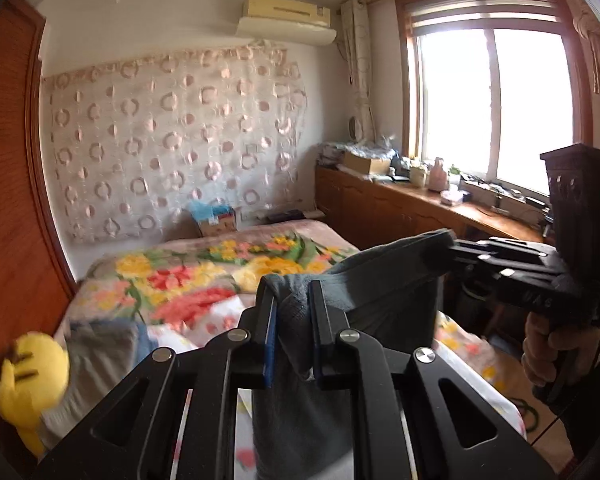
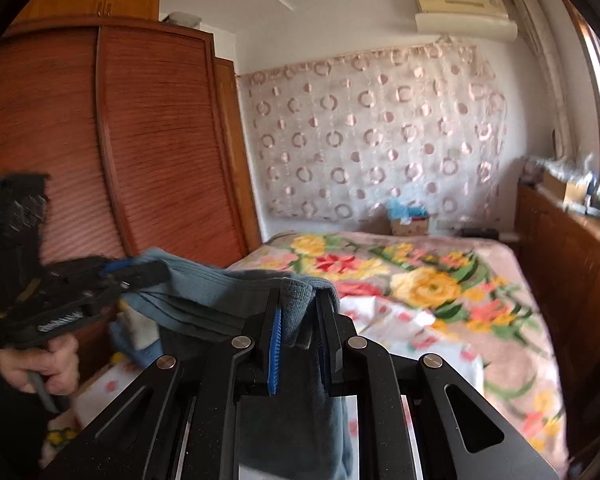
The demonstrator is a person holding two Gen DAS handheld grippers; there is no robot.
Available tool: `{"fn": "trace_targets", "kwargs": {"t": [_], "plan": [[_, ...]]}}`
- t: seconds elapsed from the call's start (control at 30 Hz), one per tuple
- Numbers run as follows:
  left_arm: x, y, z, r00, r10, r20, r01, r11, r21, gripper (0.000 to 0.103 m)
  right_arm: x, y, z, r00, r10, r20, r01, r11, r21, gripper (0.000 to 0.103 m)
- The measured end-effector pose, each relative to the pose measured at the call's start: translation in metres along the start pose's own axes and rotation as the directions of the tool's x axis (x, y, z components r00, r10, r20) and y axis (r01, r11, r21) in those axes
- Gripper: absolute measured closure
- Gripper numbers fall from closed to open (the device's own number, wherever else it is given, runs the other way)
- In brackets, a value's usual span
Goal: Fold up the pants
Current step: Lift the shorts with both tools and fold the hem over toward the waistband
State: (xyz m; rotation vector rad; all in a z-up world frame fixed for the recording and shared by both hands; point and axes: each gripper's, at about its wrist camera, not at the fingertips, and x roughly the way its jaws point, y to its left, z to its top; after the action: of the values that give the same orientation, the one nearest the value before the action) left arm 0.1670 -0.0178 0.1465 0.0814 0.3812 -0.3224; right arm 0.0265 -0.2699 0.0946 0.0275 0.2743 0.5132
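Note:
Grey-blue pants (image 1: pixel 388 280) hang in the air above the bed, held by their top edge between both grippers. In the left wrist view my left gripper (image 1: pixel 294 312) is shut on a bunched corner of the fabric, and the rest drops below the fingers. My right gripper (image 1: pixel 454 246) grips the other corner, held by a hand (image 1: pixel 552 352) at the right. In the right wrist view my right gripper (image 2: pixel 298 320) is shut on the pants (image 2: pixel 220 288). The left gripper (image 2: pixel 140 274) pinches the far corner at the left.
A bed with a floral blanket (image 1: pixel 204 280) lies below and ahead. A yellow plush toy (image 1: pixel 28 380) and other clothes (image 1: pixel 100 344) lie at its near left. A wooden wardrobe (image 2: pixel 140 140) stands to the left, and a cluttered wooden counter (image 1: pixel 440 200) runs under the window.

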Motion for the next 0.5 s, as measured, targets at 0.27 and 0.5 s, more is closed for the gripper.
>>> {"fn": "trace_targets", "kwargs": {"t": [0.27, 0.5], "plan": [[0.015, 0.019, 0.012, 0.999, 0.049, 0.017, -0.049, 0.998, 0.026, 0.088, 0.043, 0.004, 0.015, 1.0, 0.019, 0.016, -0.018, 0.999, -0.036, 0.088], [0.026, 0.019, -0.06, 0.994, 0.023, -0.11, -0.022, 1.0, 0.007, 0.088, 0.076, 0.01, -0.039, 0.991, 0.0, -0.136, -0.004, 1.0, -0.025, 0.088]]}}
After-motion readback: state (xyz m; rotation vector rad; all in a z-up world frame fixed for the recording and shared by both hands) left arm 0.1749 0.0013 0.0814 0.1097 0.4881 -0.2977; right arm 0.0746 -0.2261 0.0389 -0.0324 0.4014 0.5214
